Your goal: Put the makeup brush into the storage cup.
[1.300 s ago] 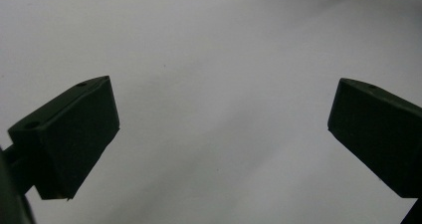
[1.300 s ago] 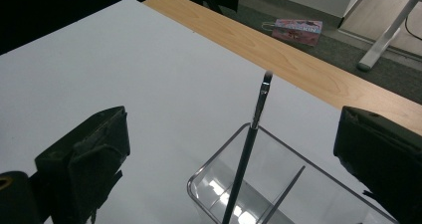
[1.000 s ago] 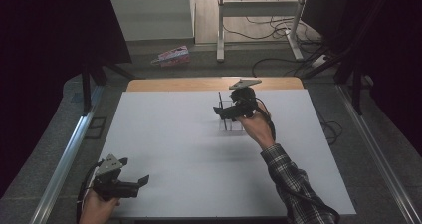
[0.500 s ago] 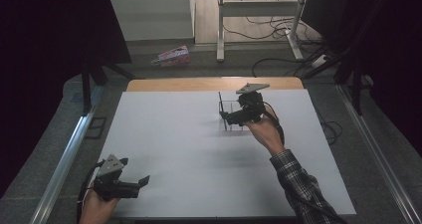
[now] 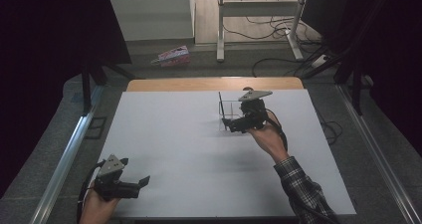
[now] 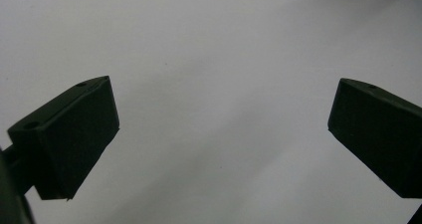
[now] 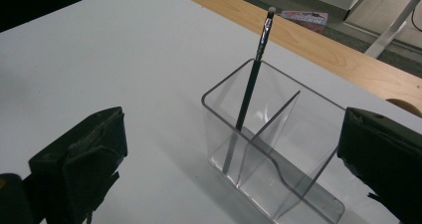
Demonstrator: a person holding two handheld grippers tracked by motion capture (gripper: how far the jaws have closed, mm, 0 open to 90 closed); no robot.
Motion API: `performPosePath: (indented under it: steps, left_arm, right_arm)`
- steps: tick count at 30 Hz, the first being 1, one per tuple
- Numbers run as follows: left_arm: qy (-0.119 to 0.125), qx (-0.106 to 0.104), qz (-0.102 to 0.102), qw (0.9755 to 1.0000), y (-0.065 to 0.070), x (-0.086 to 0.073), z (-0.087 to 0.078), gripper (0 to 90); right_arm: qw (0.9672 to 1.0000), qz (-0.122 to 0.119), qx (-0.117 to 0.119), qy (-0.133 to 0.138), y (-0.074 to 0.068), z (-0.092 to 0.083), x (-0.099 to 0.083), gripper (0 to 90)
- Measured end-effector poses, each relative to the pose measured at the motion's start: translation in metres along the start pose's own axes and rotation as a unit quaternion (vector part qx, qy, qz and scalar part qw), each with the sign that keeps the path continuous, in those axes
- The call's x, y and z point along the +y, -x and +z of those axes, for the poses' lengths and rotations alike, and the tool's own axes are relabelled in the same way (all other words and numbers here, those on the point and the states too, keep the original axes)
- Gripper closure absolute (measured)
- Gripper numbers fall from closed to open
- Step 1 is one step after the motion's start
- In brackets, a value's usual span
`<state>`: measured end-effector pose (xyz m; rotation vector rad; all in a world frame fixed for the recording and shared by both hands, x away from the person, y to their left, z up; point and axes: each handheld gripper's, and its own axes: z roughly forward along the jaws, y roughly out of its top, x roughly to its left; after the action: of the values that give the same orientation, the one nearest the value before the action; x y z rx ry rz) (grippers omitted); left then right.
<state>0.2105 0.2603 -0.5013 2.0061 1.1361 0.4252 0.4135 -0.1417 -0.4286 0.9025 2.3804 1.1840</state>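
I see a clear box (image 7: pixel 271 154) standing on the white counter (image 5: pixel 174 144), toward the far edge and a bit right of the middle. It has a thin wall inside that splits it in two. A dark pencil (image 7: pixel 251 84) stands tilted in one half, its eraser end up. My right gripper (image 5: pixel 234 126) sits just beside the box with its fingers (image 7: pixel 79 164) spread wide, holding nothing. My left gripper (image 5: pixel 142 182) waits near the near left corner, fingers (image 6: pixel 69 134) apart too, over bare counter.
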Motion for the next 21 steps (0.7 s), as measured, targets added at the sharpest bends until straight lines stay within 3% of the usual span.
performPosePath:
  steps: [21]
  left_arm:
    - [-0.005, 0.003, 0.001, 1.0000, 0.000, 0.000, 0.001, 0.2]
  right_arm:
    - [0.9999, -0.009, 0.000, -0.013, -0.007, -0.005, -0.021, 0.0]
